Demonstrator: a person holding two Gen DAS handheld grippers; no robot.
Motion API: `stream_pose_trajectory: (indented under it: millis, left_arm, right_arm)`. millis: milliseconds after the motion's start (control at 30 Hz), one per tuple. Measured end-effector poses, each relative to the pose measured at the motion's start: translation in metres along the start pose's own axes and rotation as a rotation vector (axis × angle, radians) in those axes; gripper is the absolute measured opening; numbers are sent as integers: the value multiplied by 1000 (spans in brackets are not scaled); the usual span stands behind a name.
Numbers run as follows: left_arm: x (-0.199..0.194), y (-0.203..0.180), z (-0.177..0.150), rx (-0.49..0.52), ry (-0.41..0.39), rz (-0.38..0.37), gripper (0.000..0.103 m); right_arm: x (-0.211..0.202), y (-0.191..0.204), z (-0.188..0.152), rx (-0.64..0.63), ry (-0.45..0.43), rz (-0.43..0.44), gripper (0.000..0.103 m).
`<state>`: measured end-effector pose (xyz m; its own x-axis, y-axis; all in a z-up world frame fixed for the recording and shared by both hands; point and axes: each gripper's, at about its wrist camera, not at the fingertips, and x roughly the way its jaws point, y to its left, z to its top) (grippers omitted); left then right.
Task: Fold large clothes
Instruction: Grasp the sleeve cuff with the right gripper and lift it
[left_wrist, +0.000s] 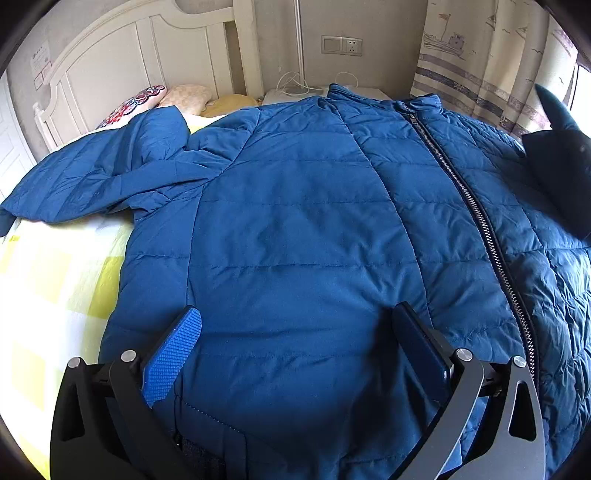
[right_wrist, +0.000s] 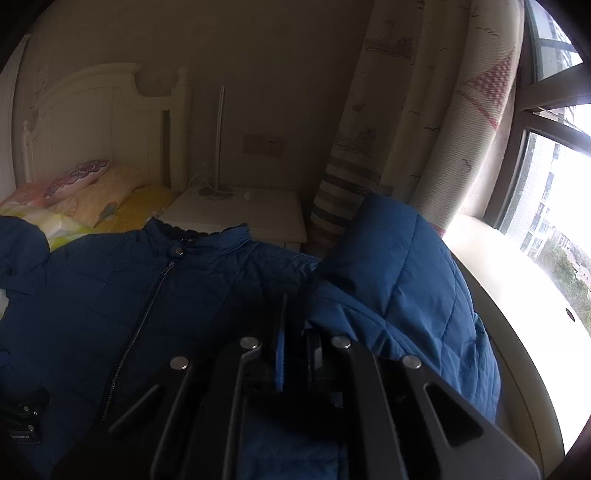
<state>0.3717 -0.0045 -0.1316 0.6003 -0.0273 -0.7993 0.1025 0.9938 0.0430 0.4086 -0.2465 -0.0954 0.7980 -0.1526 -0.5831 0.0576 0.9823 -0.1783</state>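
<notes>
A large blue quilted jacket (left_wrist: 303, 221) lies front up on the bed, zipper (left_wrist: 476, 218) shut, collar toward the headboard. Its left sleeve (left_wrist: 99, 177) lies spread out to the left. My left gripper (left_wrist: 295, 325) is open, low over the jacket's lower front, with fabric between its fingers. My right gripper (right_wrist: 295, 317) is shut on the jacket's right sleeve (right_wrist: 399, 280) and holds it lifted, folded over the jacket body (right_wrist: 129, 306). The lifted sleeve shows as a dark shape at the right edge of the left wrist view (left_wrist: 561, 166).
The bed has a yellow-and-white checked sheet (left_wrist: 48, 288), pillows (left_wrist: 147, 99) and a white headboard (left_wrist: 122, 62). A white nightstand (right_wrist: 236, 214) with a lamp stands behind the collar. A curtain (right_wrist: 413, 122) and a window sill (right_wrist: 517, 280) are at the right.
</notes>
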Motion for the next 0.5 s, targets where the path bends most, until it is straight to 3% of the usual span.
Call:
stream_pose_trajectory:
  millis: [33, 100, 133, 200, 267, 367, 500]
  left_arm:
    - [0, 1, -1, 1, 0, 0, 99]
    - [0, 1, -1, 1, -1, 0, 99]
    - [0, 1, -1, 1, -1, -1, 99]
    - [0, 1, -1, 1, -1, 1, 99]
    - [0, 1, -1, 2, -2, 3, 99]
    - [0, 1, -1, 4, -2, 5, 99]
    - [0, 0, -1, 8, -4, 14, 99]
  right_arm:
    - [9, 16, -11, -30, 57, 26, 17]
    - [32, 33, -30, -62, 186, 36, 63]
    - [30, 33, -35, -52, 185, 26, 64]
    - [11, 16, -36, 48, 167, 87, 70]
    - [-17, -18, -42, 207, 113, 180, 70]
    - [-51, -75, -66, 456, 35, 216, 78]
    - [-36, -143, -98, 743, 48, 295, 77]
